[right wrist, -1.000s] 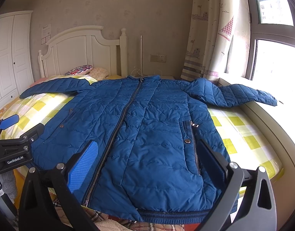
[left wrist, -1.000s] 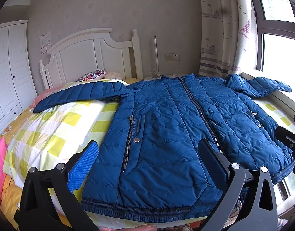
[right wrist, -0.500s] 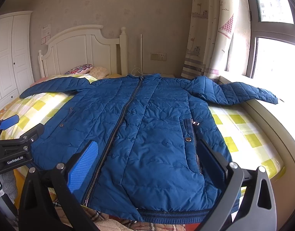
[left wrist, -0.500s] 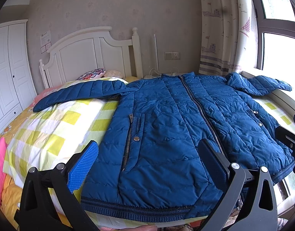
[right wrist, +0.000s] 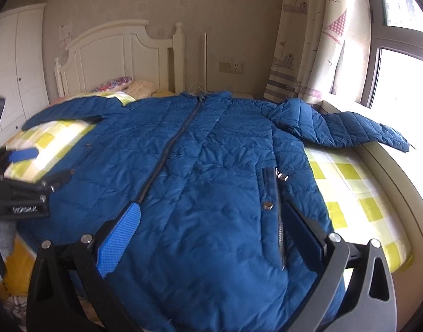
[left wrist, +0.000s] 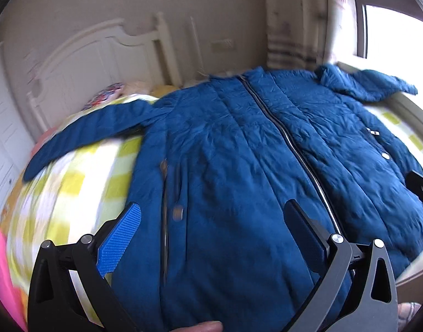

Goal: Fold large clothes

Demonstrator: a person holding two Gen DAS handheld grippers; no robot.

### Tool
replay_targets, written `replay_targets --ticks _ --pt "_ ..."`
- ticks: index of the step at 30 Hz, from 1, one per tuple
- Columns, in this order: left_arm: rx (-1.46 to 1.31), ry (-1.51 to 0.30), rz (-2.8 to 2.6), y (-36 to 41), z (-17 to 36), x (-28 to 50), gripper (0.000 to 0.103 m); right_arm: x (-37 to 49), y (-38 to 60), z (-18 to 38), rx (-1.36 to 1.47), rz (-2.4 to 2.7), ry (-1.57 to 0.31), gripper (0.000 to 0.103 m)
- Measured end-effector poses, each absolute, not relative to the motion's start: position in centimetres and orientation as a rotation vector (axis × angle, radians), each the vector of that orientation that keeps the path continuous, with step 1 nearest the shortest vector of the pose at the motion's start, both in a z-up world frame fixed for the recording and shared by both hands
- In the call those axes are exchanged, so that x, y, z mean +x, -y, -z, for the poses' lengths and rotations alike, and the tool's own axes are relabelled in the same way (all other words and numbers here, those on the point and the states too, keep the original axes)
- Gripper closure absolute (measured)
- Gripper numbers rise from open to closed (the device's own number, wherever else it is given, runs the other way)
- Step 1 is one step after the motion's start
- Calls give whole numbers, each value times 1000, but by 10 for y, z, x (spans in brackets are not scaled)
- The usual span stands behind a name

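Observation:
A large blue quilted jacket (left wrist: 239, 152) lies flat and zipped on the bed, front side up, both sleeves spread out; it also shows in the right wrist view (right wrist: 211, 166). My left gripper (left wrist: 211, 218) is open and empty, low over the jacket's left lower front near the pocket. My right gripper (right wrist: 211, 215) is open and empty over the jacket's right lower front by the other pocket. The left gripper (right wrist: 20, 193) shows at the left edge of the right wrist view. The jacket's hem is hidden below both views.
The bed has a yellow-and-white checked cover (right wrist: 347, 182) and a white headboard (right wrist: 114, 52). Pillows (right wrist: 128, 85) lie at the head. A window ledge (right wrist: 391, 160) and curtain (right wrist: 308, 41) run along the right. A white wardrobe (right wrist: 15, 63) stands at the left.
Both grippers have moved forward and lower over the jacket's lower front, so the hem has dropped out of view. The left wrist view is blurred from motion. Both stay open.

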State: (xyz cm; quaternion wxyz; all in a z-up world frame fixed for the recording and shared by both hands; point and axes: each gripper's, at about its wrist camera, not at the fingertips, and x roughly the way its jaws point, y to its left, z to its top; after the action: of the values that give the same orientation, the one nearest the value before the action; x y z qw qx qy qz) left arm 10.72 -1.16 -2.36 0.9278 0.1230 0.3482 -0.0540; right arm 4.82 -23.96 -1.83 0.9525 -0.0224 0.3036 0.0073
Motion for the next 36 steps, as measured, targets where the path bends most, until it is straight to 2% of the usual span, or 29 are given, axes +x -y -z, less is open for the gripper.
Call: replay_targets --ticks 6,11,16,23,27,29,30,31,33,36 --pt "296 -767 92 27 26 229 4 139 256 20 -30 15 -695 2" --pt "270 -784 120 27 44 285 4 197 314 17 147 69 -715 2" --pt "183 -921 172 16 84 308 4 222 416 18 313 313 -663 4" --pt "94 -946 175 7 86 313 4 258 535 57 556 532 -692 13" --pt "84 -950 172 6 87 310 4 278 569 70 583 605 -675 16" --pt "50 -961 158 2 86 307 4 284 576 73 593 619 -674 27" --pt "47 -958 151 2 86 306 4 286 580 73 603 614 -663 39" --pt "53 -953 146 2 86 303 4 283 580 71 609 600 -646 61" --pt "46 -952 148 1 86 302 4 282 576 61 566 575 -584 89" --pt "53 -947 139 3 86 301 4 297 540 29 385 559 -519 93"
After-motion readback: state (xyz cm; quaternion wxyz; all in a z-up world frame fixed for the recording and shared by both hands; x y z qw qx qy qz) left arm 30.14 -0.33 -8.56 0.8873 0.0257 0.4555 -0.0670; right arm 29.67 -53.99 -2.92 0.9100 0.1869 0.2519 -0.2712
